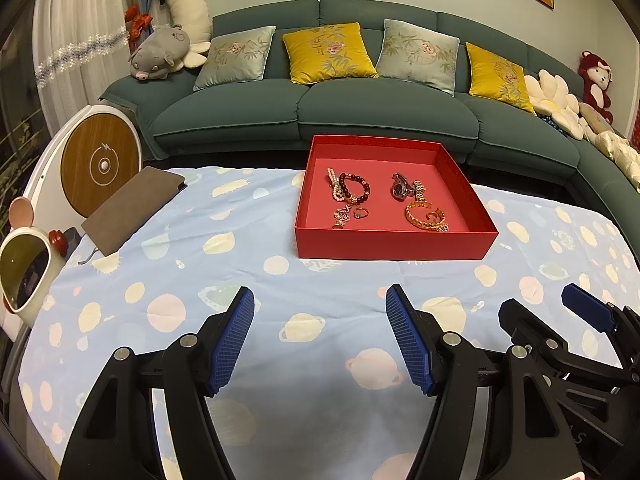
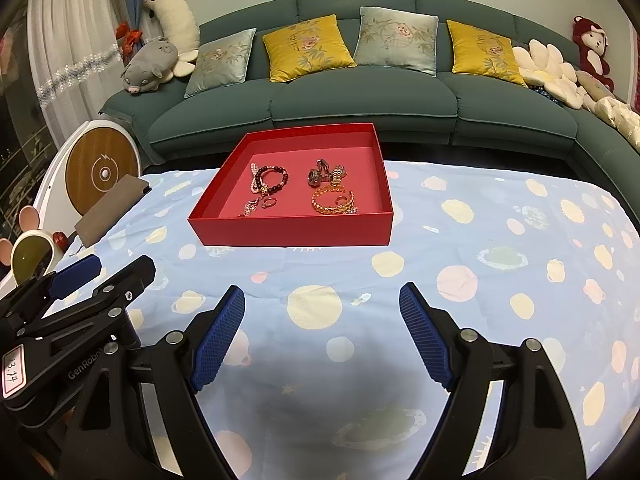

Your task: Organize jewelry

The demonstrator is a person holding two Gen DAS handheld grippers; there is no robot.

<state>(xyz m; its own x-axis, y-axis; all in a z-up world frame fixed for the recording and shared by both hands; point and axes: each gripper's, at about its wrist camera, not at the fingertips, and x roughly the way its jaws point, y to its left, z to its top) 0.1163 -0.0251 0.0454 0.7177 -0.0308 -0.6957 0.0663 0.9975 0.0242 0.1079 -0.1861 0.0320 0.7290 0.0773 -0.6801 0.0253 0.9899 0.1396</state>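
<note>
While both grippers, left [image 1: 320,336] and right [image 2: 322,334], hover released above the tablecloth [image 1: 280,280], jewelry [image 1: 352,196] lies in the red box [image 1: 396,244].

Both fisheye cameras are sitting low over the table's patterned cloth [image 1: 320,360], looking forward and downward along their own grippers toward the sofa [image 1: 360,112]. The left wrist view is standing left of its partner, catching the right gripper [image 1: 560,308] at its right edge; the right wrist view is catching the left gripper [image 2: 108,268] at its left edge. The 2 views are sharing the red tray [image 1: 396,246], seen from nearby, and the sofa behind.
</note>
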